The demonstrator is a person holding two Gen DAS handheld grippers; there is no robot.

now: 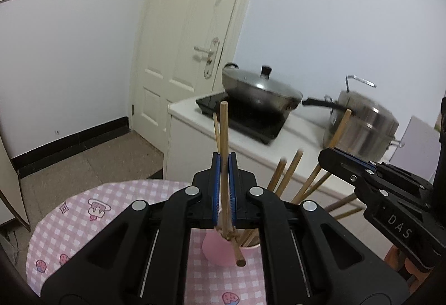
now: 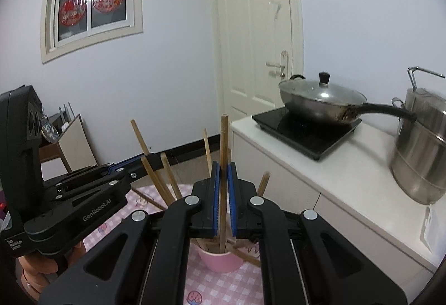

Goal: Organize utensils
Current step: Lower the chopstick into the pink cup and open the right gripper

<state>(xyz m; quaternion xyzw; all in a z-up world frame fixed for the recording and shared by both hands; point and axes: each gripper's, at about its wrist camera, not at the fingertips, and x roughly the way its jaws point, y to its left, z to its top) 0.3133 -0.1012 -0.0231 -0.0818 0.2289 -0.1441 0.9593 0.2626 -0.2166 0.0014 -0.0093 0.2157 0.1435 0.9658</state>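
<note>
My left gripper (image 1: pixel 224 161) is shut on an upright wooden chopstick (image 1: pixel 224 132), just above a pink cup (image 1: pixel 217 252) that holds several more chopsticks (image 1: pixel 290 174) fanning out to the right. My right gripper (image 2: pixel 223 167) is shut on another upright chopstick (image 2: pixel 223 138), and that stick's lower end reaches into the pink cup (image 2: pixel 220 260). Each gripper shows in the other's view: the right gripper (image 1: pixel 326 157) at the right, the left gripper (image 2: pixel 150 158) at the left. Both hover close over the cup.
The cup stands on a round table with a pink checked cloth (image 1: pixel 83 221). Behind it a white counter (image 2: pixel 348 179) carries an induction hob (image 2: pixel 306 132), a lidded wok (image 2: pixel 320 101) and a steel steamer pot (image 2: pixel 421 154). A hand (image 2: pixel 36 268) grips the left tool.
</note>
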